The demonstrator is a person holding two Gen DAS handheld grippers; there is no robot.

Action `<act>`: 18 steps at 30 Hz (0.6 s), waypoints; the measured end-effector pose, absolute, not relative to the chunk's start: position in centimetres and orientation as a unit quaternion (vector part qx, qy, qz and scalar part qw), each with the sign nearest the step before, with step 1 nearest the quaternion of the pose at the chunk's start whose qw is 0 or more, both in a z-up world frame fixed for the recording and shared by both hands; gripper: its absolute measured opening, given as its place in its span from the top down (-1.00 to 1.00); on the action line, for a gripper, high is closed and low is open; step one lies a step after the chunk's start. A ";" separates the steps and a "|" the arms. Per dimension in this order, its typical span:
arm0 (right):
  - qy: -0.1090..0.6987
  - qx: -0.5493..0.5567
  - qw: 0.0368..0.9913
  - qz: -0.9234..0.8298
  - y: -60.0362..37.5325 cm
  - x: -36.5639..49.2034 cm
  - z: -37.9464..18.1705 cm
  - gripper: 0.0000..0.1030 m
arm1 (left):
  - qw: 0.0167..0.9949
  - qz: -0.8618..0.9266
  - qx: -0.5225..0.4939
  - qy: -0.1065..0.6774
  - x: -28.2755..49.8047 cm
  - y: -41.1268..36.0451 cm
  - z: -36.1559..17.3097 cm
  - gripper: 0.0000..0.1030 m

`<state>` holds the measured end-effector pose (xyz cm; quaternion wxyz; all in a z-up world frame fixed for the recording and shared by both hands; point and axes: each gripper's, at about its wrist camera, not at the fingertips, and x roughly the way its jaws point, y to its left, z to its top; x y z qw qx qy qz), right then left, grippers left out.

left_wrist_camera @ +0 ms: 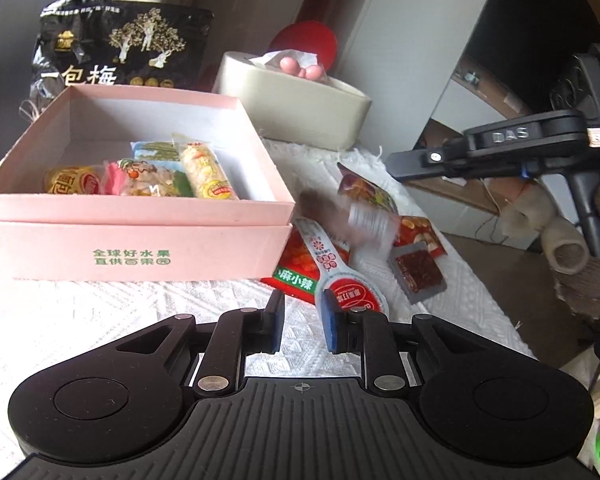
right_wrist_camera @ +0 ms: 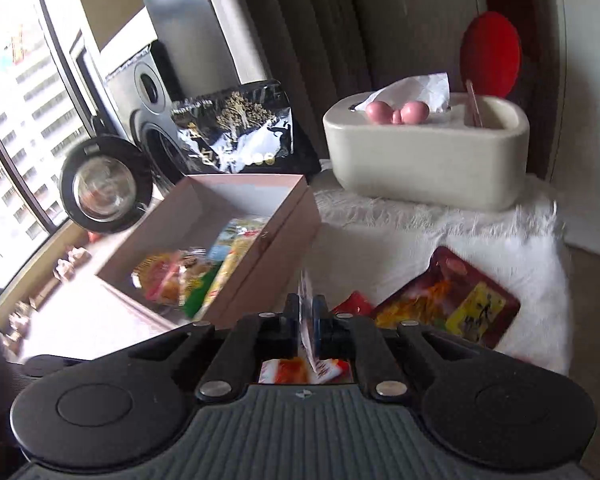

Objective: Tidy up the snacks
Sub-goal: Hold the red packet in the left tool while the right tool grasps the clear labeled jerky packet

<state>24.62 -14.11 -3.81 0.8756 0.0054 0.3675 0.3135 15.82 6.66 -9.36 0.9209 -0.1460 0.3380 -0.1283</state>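
Your pink box (left_wrist_camera: 140, 236) already holds several packets (left_wrist_camera: 148, 178): a yellow one, a pink-and-green one, a blue one and a long rice-coloured bar. By my judgement the task is partly done. Outside the box, on the white cloth (left_wrist_camera: 140, 300) covering the counter, a few more wait: a red packet with a spoon-shaped label (left_wrist_camera: 332, 276), a dark red bar (left_wrist_camera: 418, 272), and the large red sachet (right_wrist_camera: 452, 304) that the right view shows.

Your right hand-held gripper (right_wrist_camera: 309, 312) is clamped on a thin snack packet (right_wrist_camera: 306, 320), seen edge-on between its pads, just beside the box's near wall. The left view shows that packet blurred above the loose ones. Your left hand-held gripper (left_wrist_camera: 302, 316) has its jaws nearly together with nothing between them.

The box front reads 全球好水果 over 直供百果. The black bag (left_wrist_camera: 116, 48) behind shows 一包梅. The red packet bears 麻小辣. The right gripper's arm carries "DAS".
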 end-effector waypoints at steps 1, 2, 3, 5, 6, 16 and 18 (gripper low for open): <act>0.385 0.038 0.863 0.325 -15.1 24.1 -3.7 0.88 | 0.917 -0.134 -0.155 0.341 16.0 6.6 -9.6 0.56; 0.400 0.059 0.852 0.332 -15.9 23.6 -3.9 0.88 | 0.915 -0.137 -0.163 0.343 16.0 6.6 -9.7 0.56; 0.409 0.066 0.847 0.332 -16.3 23.1 -4.3 0.87 | 0.913 -0.138 -0.168 0.344 15.9 6.4 -9.8 0.56; 0.398 0.033 0.864 0.306 -16.3 21.5 -5.5 0.85 | 0.911 -0.136 -0.177 0.346 16.2 6.2 -10.0 0.56; 0.393 0.009 0.872 0.291 -16.0 20.9 -6.3 0.84 | 0.910 -0.134 -0.184 0.347 16.2 6.1 -10.1 0.56; 0.392 -0.010 0.845 0.365 -13.1 17.7 -10.2 0.67 | 0.918 -0.087 -0.185 0.339 14.9 8.5 -8.7 0.56; 0.363 -0.036 0.854 0.370 -12.2 16.6 -9.6 0.13 | 0.918 -0.080 -0.184 0.342 14.7 8.9 -8.8 0.56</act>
